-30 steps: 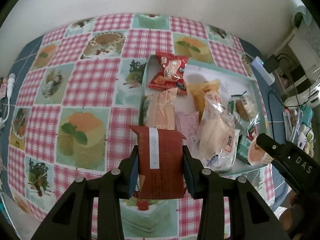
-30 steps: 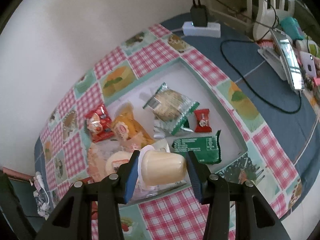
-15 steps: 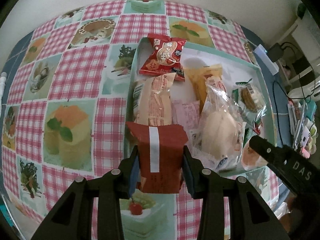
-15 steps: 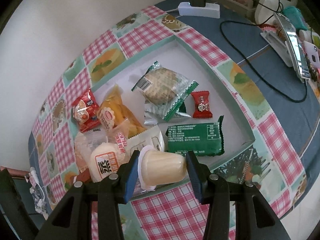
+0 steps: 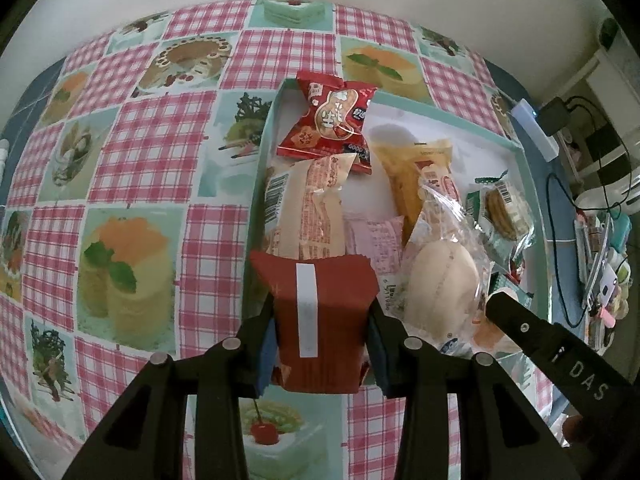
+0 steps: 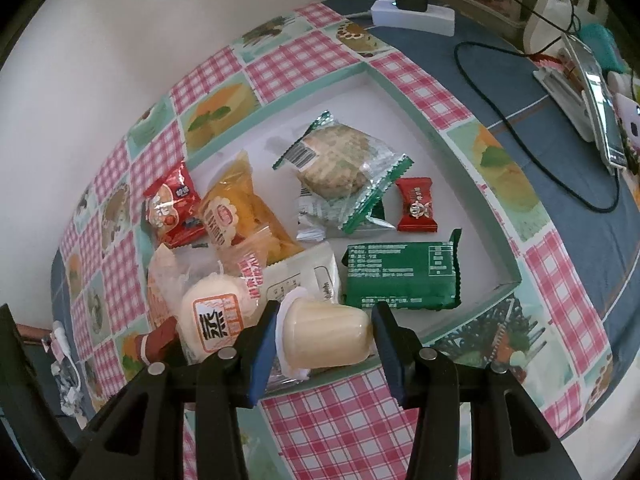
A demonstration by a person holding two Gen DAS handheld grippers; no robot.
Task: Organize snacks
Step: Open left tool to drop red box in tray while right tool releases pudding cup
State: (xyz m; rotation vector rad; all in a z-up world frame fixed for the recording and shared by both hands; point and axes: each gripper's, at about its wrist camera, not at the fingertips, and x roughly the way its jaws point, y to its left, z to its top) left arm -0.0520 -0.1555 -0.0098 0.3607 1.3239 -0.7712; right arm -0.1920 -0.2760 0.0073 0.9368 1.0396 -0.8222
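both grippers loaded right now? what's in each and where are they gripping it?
Yes. Left gripper pinches a dark red packet across its long sides, near the lower half. Right gripper clamps a pale jelly cup end to end, lid against one pad, base against the other.

Jelly cup point(image 6: 328, 336) between tool point(image 6: 326, 340) pads

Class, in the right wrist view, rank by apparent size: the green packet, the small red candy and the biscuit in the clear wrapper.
1. Green packet and biscuit: look alike, and the packet lies nearer the camera, so unranked.
2. Red candy: clearly smallest.
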